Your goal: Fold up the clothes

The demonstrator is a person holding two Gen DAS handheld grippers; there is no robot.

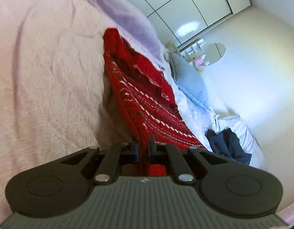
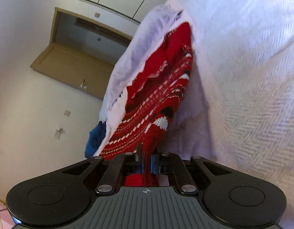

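The left tool [image 1: 144, 148] pinches the red sweater [image 1: 147, 103], and the right tool [image 2: 146, 159] pinches it too. The sweater lies on the fluffy blanket [image 1: 47, 72], near a dark cloth [image 1: 227, 143].

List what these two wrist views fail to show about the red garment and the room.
- Red knitted garment: its type and full shape, bunched and partly behind the fluffy pale blanket in both views.
- Left tool and right tool: pad contact, covered by the red knit.
- Dark blue clothing: left view, crumpled and small.
- Items by the oval mirror: left view, too small.
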